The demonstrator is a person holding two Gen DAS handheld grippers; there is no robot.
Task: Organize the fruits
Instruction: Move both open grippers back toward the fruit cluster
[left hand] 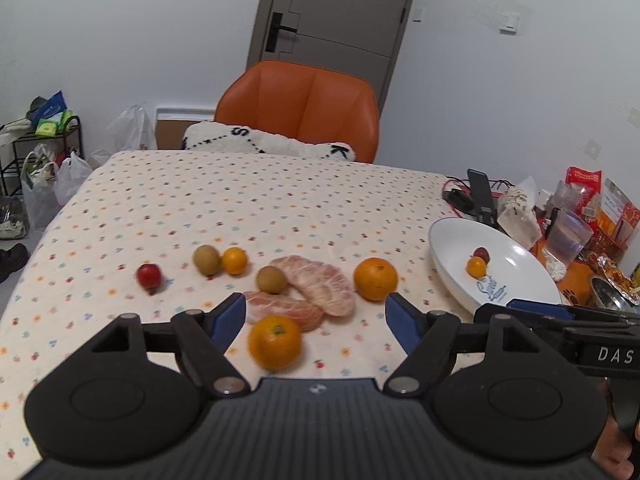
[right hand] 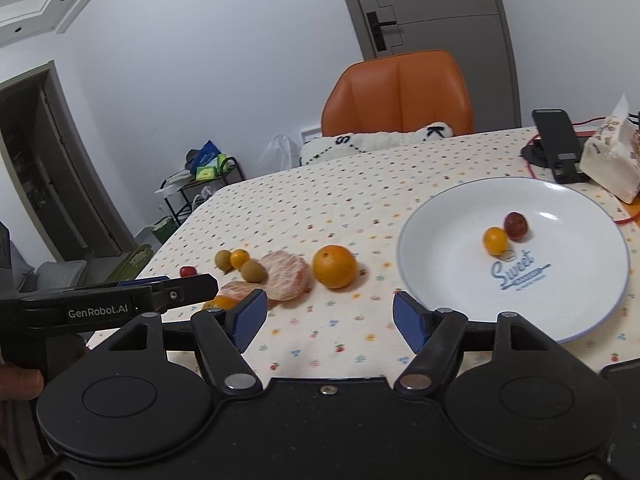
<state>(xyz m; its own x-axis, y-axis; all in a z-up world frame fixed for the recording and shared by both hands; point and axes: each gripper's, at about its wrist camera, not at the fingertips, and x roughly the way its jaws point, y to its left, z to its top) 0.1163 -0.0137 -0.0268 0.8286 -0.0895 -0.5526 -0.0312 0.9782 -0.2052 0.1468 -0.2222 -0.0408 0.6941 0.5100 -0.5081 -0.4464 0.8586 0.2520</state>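
Note:
Fruit lies in a loose row on the dotted tablecloth: a small red fruit (left hand: pixel 149 276), two kiwis (left hand: pixel 206 260) (left hand: pixel 271 279), a kumquat (left hand: pixel 234 260), peeled pomelo pieces (left hand: pixel 320 286), an orange (left hand: pixel 375 279) and a nearer orange (left hand: pixel 274 342). The white plate (left hand: pixel 516 280) at the right holds a kumquat (left hand: pixel 476 267) and a dark red fruit (left hand: pixel 482 255). My left gripper (left hand: pixel 316 322) stands open just above the nearer orange, nothing between its fingers. My right gripper (right hand: pixel 327 322) is open over bare cloth, left of the plate (right hand: pixel 448 280) and in front of the orange (right hand: pixel 334 266).
An orange chair (left hand: pixel 298 108) with a white cushion (left hand: pixel 264 142) stands at the table's far side. Right of the plate are a phone stand (right hand: pixel 558 144), a tissue pack (right hand: pixel 610 160), cups and snack packets (left hand: pixel 592 208). Bags and a rack (left hand: pixel 44 148) sit on the floor at left.

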